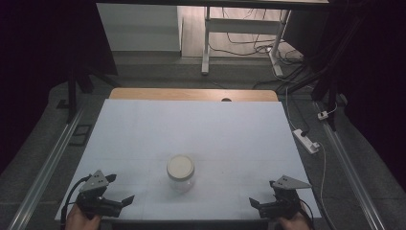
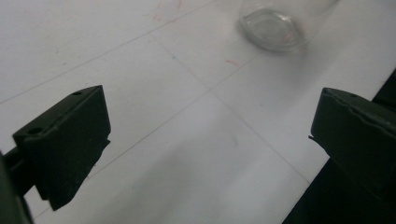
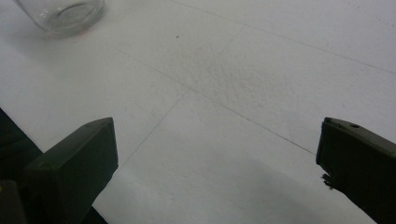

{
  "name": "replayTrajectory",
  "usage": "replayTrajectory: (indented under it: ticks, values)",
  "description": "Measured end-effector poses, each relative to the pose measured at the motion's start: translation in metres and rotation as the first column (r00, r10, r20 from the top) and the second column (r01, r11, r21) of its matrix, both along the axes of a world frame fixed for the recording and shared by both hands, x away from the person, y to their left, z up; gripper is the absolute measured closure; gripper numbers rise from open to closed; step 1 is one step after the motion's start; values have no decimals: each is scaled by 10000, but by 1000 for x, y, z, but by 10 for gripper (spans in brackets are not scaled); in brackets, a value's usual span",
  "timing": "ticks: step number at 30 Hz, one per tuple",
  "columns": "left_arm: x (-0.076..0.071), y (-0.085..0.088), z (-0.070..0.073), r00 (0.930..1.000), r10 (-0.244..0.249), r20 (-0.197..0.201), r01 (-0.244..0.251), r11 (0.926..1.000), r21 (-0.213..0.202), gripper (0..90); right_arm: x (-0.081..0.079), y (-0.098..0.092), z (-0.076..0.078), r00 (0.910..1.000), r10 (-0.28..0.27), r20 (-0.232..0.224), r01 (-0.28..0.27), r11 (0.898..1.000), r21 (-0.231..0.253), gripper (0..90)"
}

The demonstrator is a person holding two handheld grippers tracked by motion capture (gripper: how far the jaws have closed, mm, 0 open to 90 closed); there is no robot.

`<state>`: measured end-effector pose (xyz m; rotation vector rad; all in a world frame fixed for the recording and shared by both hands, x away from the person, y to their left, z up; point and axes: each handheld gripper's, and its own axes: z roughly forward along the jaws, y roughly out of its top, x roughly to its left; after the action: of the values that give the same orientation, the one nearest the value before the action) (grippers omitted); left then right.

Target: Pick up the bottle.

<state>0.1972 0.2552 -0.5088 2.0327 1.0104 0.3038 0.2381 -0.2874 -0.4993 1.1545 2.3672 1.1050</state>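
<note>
A clear glass jar (image 1: 180, 171) with a white lid stands upright on the white tabletop (image 1: 191, 124), near the middle of its front half. My left gripper (image 1: 119, 189) rests at the front left corner of the table, open, with nothing between its jaws. My right gripper (image 1: 263, 193) sits at the front right corner, also open and empty. In the left gripper view the jar's glass base (image 2: 273, 28) shows at the upper right, beyond the gripper (image 2: 210, 121). In the right gripper view the jar (image 3: 65, 14) is at the upper left, well ahead of the gripper (image 3: 217, 140).
A wooden strip (image 1: 191, 94) runs along the table's far edge. On the floor to the right lie a white power strip (image 1: 306, 140) and cables. A white desk frame (image 1: 239, 28) stands behind. Metal rails (image 1: 52, 158) flank both sides. The table's front edge is just under both grippers.
</note>
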Motion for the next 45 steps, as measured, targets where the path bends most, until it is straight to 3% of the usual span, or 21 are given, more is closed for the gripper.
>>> replayTrajectory:
  ticks: [5, 12, 21, 27, 34, 40, 45]
  values:
    - [5, -4, -2, 9994, -324, 99, 326, 9993, -193, 0, 0, 0, 0, 10000, 8, -21, -8, 10000, -15, 0]
    - [11, -12, -1, 9996, -231, 136, 235, 9994, -243, 0, 0, 1, 0, 10000, 17, -35, -17, 10000, -39, 0]
    - [25, -37, -4, 9965, -786, 270, 785, 9969, 57, 0, 1, 0, 0, 10000, 26, -57, -26, 10000, -50, 0]
    - [33, -49, -2, 9966, -791, 213, 797, 9964, -278, 0, 1, 1, 0, 10000, 13, -69, -14, 10000, -47, 0]
    - [43, -70, -1, 9920, -1245, 188, 1243, 9922, 92, 0, 1, 1, -1, 10000, 21, -73, -21, 10000, -43, 0]
    - [52, -90, -2, 9824, -1853, 241, 1841, 9818, 457, 0, 1, 1, -1, 10000, 30, -71, -30, 10000, -61, 0]
    - [57, -100, -4, 9774, -2079, 394, 2052, 9767, 629, 0, 1, 1, -1, 10000, 25, -82, -25, 10000, -58, 0]
